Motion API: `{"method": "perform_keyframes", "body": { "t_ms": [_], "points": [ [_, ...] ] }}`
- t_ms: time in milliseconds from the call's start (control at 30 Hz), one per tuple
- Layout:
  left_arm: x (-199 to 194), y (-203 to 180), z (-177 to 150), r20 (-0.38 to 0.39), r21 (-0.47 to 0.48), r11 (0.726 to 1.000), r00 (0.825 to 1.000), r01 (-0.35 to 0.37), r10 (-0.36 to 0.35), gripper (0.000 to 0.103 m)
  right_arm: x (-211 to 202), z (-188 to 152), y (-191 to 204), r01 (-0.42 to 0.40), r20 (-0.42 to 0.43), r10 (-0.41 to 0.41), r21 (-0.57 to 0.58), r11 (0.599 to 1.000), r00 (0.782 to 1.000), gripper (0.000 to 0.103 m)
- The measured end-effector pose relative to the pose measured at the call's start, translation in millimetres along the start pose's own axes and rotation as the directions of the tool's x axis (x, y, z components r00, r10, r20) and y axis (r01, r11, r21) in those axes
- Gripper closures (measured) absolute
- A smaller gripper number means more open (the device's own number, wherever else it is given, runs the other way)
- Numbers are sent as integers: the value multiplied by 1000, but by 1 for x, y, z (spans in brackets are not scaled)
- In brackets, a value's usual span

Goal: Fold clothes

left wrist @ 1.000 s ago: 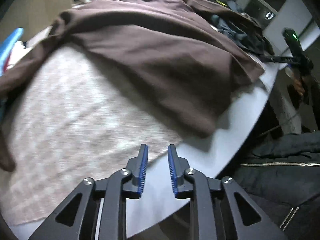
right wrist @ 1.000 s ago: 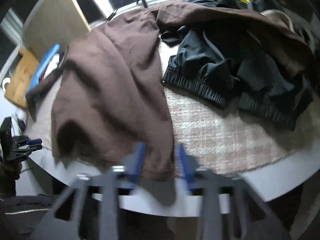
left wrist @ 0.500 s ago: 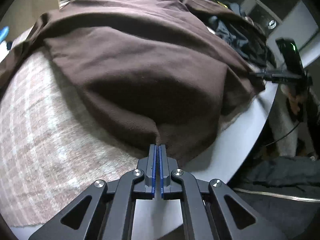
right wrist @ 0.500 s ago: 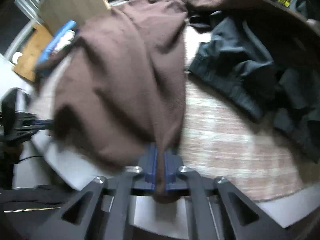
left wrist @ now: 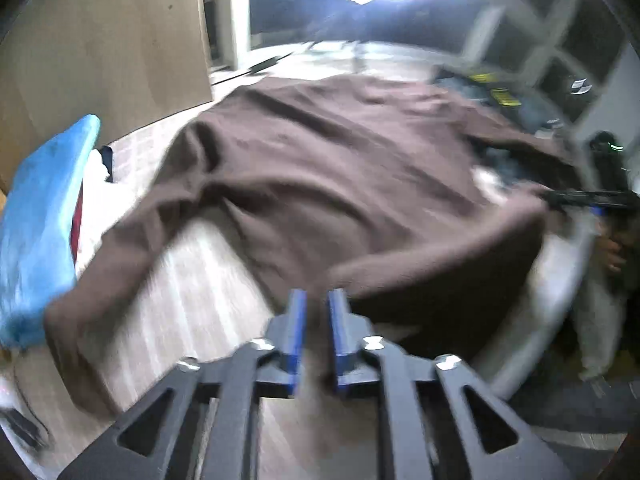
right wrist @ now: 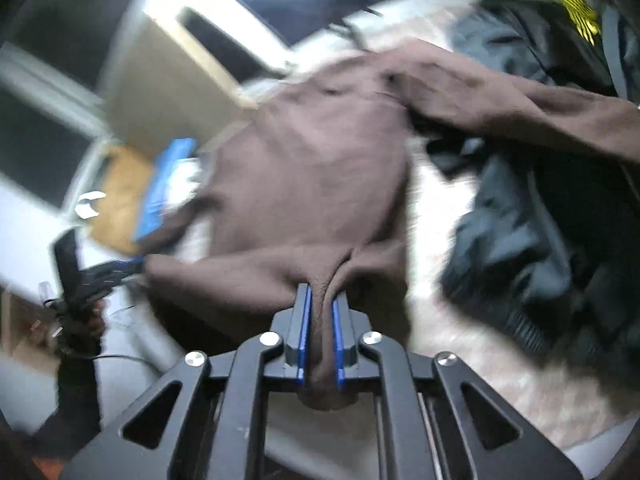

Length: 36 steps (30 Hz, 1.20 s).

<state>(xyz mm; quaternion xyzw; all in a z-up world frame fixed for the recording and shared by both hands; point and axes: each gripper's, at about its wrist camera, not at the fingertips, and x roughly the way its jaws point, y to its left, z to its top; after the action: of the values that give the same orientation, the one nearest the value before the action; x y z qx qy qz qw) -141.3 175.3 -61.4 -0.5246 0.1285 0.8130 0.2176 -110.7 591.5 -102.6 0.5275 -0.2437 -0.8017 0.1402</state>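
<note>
Here both grippers, left (left wrist: 317, 312) and right (right wrist: 320, 312), pinch the brown top's (left wrist: 360, 184) hem, lifted off the table (left wrist: 208, 280). Judged step: carrying hem toward collar; the next move calls for level, matched travel.

We are seeing bare plaid-patterned cloth (left wrist: 200, 280) lying open on the counter to the left of the big brown fabric garment (left wrist: 340, 184), so there is room there. A blue padded object (left wrist: 40, 220) is crowding the far left edge. On the right, a rumpled dark jacket (right wrist: 540, 220) is blocking the way.
</note>
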Motion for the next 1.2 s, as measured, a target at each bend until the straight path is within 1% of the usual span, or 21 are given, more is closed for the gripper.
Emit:
{"method": "perform_keyframes", "body": {
  "t_ms": [33,67,100,133,200,267,367,467,533,600,700,767,800,833,900,1000,1100,1167,1200],
  "points": [
    [18,9,10,-24,-9,997,997,-75,74,87,13,12,-10,42,-9,-42,17,999,999,85],
    [27,14,14,-41,-32,996,996,-85,84,87,22,21,-14,76,-23,-75,33,997,997,80],
    [33,18,16,-60,-60,996,997,-59,55,87,25,21,-19,90,-38,-89,42,995,995,78],
    [32,21,12,-59,-69,997,998,-29,24,83,25,19,-23,84,-47,-82,47,995,996,76],
    [21,19,-4,-41,-42,999,999,-2,0,81,21,11,-27,75,-50,-73,38,996,996,76],
    [9,9,-20,-37,-27,1000,999,13,-14,75,14,1,-29,87,-46,-86,20,996,995,68],
    [-1,-9,-28,-21,-29,997,997,77,-78,71,7,-15,-29,91,-50,-91,6,996,995,65],
    [-1,-32,-14,-10,-12,993,993,115,-115,64,7,-19,-29,111,-46,-111,-5,994,993,65],
    [2,-47,-3,-16,-12,991,991,131,-131,54,6,-19,-25,117,-42,-117,-16,993,992,65],
    [8,-61,9,-28,-18,988,988,152,-152,54,6,-20,-22,122,-37,-123,-35,992,992,65],
    [26,-73,21,-69,-30,989,986,147,-149,53,5,-22,-17,130,-31,-132,-67,989,991,65],
    [43,-76,27,-101,-37,988,984,147,-150,58,5,-25,-14,144,-25,-148,-101,984,989,65],
    [51,-76,26,-116,-28,989,983,142,-144,81,5,-27,-14,152,-23,-156,-116,982,988,65],
    [56,-76,25,-127,-22,990,982,137,-138,100,5,-28,-14,153,-24,-157,-126,980,987,64],
    [48,-66,18,-120,-31,992,984,125,-128,100,1,-32,-17,146,-23,-152,-155,977,988,62],
    [37,-52,9,-110,-46,993,988,107,-112,100,-4,-38,-19,151,-19,-159,-223,963,987,54],
    [20,-36,0,-92,-66,994,991,88,-94,100,0,-42,-7,187,-5,-202,-349,918,979,53],
    [3,-23,-5,-75,-81,994,994,70,-76,100,7,-41,7,190,25,-199,-441,877,980,53],
    [-5,-18,-7,-69,-87,994,995,60,-66,100,12,-40,13,194,36,-201,-470,861,979,53]
  ]
}}
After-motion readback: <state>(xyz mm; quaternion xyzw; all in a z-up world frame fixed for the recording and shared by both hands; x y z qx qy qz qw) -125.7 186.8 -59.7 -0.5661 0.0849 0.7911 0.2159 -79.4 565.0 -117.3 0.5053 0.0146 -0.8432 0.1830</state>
